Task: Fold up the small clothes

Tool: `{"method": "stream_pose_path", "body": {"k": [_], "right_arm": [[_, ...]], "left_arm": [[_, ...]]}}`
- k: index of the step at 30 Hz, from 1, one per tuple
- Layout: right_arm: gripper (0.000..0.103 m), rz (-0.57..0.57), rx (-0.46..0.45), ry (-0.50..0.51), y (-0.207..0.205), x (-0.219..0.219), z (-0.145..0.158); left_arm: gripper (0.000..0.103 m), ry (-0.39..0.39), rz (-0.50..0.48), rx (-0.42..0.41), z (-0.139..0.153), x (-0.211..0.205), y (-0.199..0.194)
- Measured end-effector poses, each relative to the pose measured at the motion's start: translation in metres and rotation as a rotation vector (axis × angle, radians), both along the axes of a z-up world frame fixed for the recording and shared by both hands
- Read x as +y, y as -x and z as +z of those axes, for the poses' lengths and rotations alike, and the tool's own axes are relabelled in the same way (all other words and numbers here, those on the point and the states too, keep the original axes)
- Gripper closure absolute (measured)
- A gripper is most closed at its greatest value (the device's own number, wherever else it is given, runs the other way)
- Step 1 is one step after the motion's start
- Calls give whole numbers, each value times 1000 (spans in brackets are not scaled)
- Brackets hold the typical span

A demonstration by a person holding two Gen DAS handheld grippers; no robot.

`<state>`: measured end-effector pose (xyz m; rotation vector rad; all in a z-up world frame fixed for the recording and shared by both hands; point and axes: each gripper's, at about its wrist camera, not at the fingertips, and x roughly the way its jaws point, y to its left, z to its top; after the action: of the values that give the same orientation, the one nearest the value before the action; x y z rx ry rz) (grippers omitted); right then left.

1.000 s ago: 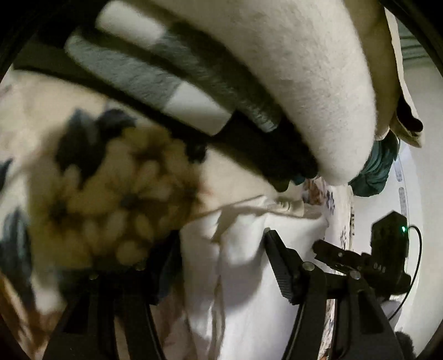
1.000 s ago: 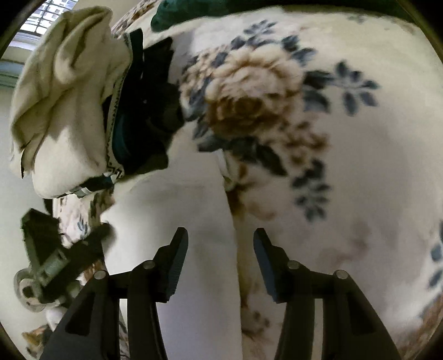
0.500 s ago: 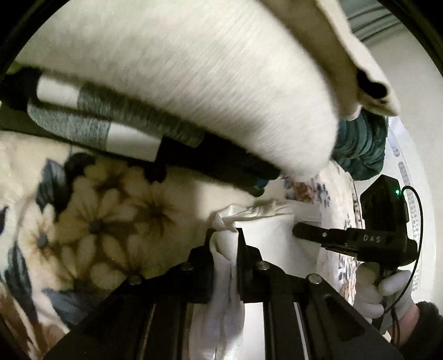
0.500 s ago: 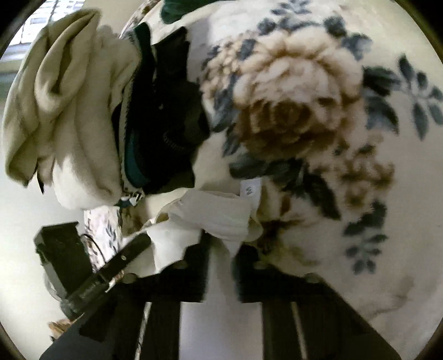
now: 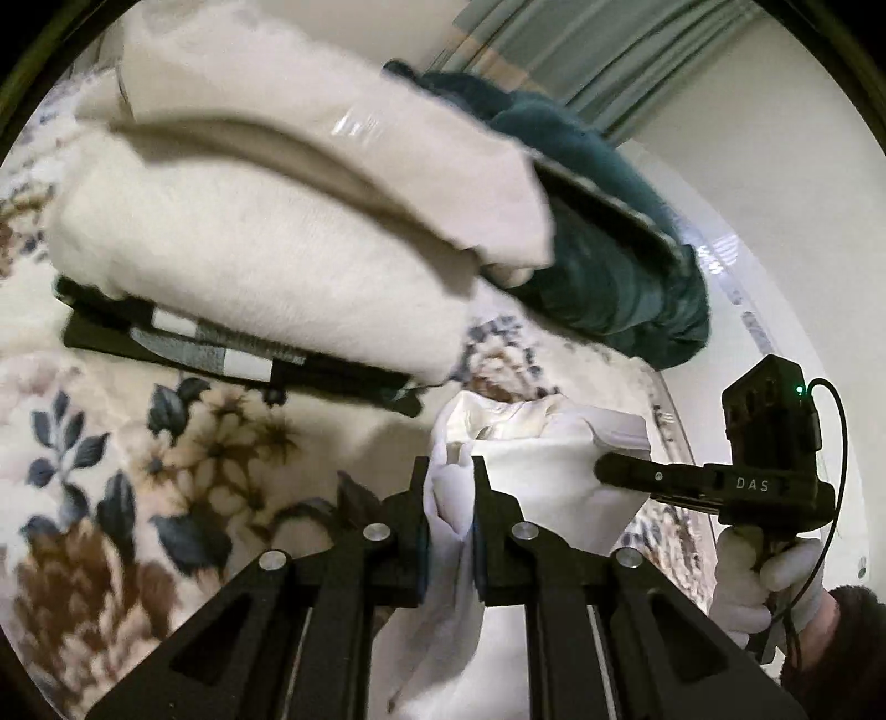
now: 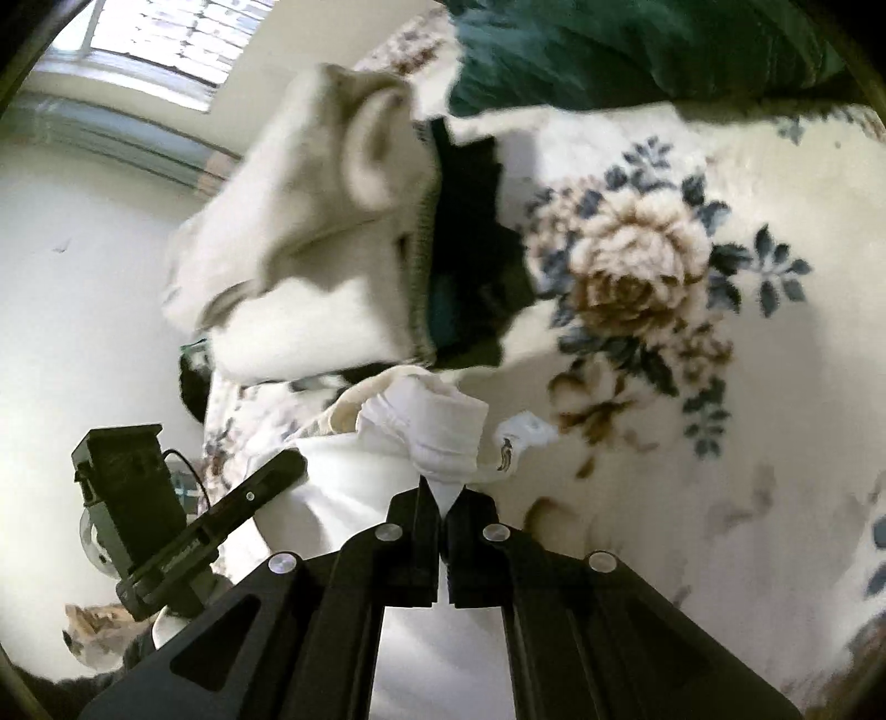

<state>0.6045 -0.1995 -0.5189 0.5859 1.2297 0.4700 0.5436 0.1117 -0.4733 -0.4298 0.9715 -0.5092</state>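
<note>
A small white garment (image 5: 548, 471) hangs bunched between both grippers above a floral blanket (image 5: 166, 454). My left gripper (image 5: 449, 487) is shut on one bunched edge of it. My right gripper (image 6: 443, 498) is shut on the other edge (image 6: 437, 437), where a small label shows. The right gripper also shows in the left wrist view (image 5: 626, 476), pinching the cloth from the right. The left gripper shows in the right wrist view (image 6: 277, 471) at the cloth's left side. The garment's lower part is hidden behind the fingers.
A stack of folded clothes lies just beyond on the blanket: cream knit (image 5: 266, 221) on top, a black, grey and white piece (image 5: 221, 354) under it. A dark green blanket (image 5: 609, 266) lies behind. The blanket (image 6: 720, 332) spreads right; a window (image 6: 166, 39) is upper left.
Both grippers went from open over the flat white garment to shut on its top edge, and have lifted it, bunched, away from the blanket.
</note>
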Motion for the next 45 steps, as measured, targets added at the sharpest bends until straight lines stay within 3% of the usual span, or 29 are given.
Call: {"method": "stream_pose_path", "body": {"k": [6,11,13,15,16,19,21,24,28,31,33,35,37,38,39,40,45], "right_arm": [[102,18,-74,-34,69,-1,40],[102,58,-91,-26,149,7,59],[102,96,-85,3,184,13,61],[99,152,-45,23,220,21,54],[91,177,-21,35,234,23,49],[59,245,62,75,278,27,29],[57,255,115,68,299,23,13],[57,171,186,63,317,2,-4],[57,-5,225,-13,310,-21,-23],[57,-103,241,-9,285,-21,-37],[57,-150,242,-13,263,-16,-47],[57,-183,250,0,242,-12,-56],[57,-207,258,12,226,-9,-61],[59,-214,262,21,219,-7,-63],[67,-218,262,34,214,-5,-64],[90,-215,261,58,209,-3,-65],[97,-231,234,97,207,-2,-63]], "left_arm": [[94,18,-14,-30,29,3,66],[89,7,-25,29,29,7,133],[79,-16,-18,91,18,16,166],[55,-29,-6,155,3,27,194],[49,-34,5,189,-5,33,205],[48,-17,89,318,-33,63,233],[48,1,158,361,-42,82,244],[48,54,243,389,-48,93,238],[48,82,230,389,-54,75,196],[48,63,180,396,-72,52,152],[49,-5,148,382,-80,33,120],[51,-21,106,374,-84,23,105],[87,-48,60,333,-83,12,95],[99,-80,36,317,-82,7,92],[99,-101,23,293,-80,5,92],[99,-108,22,278,-78,6,92],[99,-50,39,297,-85,21,89]]}}
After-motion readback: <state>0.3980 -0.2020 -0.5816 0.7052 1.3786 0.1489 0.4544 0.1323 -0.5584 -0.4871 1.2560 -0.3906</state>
